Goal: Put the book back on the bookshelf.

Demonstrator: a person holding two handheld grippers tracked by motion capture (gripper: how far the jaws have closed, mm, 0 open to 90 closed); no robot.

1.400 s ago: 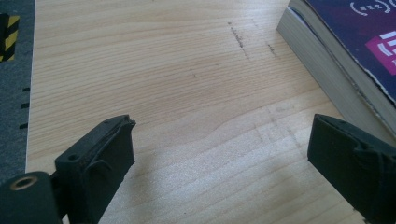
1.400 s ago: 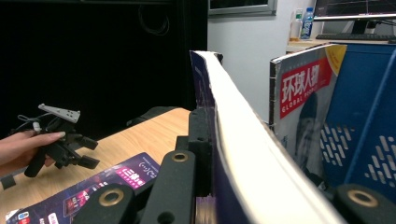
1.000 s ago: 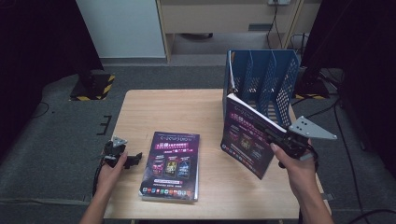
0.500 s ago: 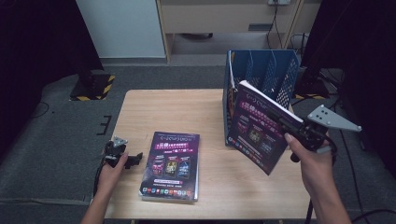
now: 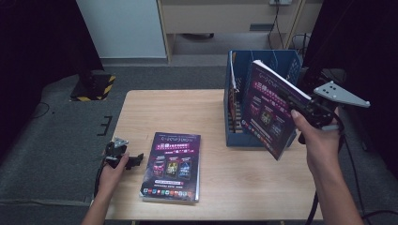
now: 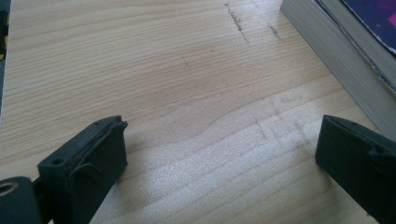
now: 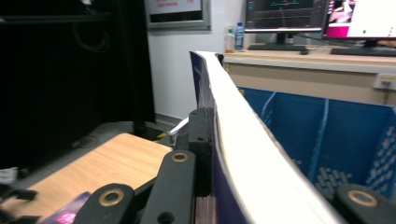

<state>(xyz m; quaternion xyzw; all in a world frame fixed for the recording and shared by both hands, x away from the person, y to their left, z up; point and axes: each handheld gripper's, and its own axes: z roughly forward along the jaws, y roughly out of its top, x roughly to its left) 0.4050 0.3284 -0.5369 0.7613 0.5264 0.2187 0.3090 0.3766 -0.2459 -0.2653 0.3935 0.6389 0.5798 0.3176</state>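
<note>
Gripping a purple book (image 5: pixel 268 110) by its edge, the right gripper (image 5: pixel 300 104) has it up in the air, tilted, in front of the blue rack (image 5: pixel 263 61) at the table's (image 5: pixel 178 108) two o'clock corner; the jaws are pinched tight on the book, and the right gripper view looks straight along its white page edge (image 7: pixel 243 140). Down at eight o'clock, the left gripper (image 5: pixel 129 159) sits low over the wood, jaws spread wide with nothing between them. Just beside it, at its three o'clock, a second book (image 5: pixel 172 164) lies flat on the table.
</note>
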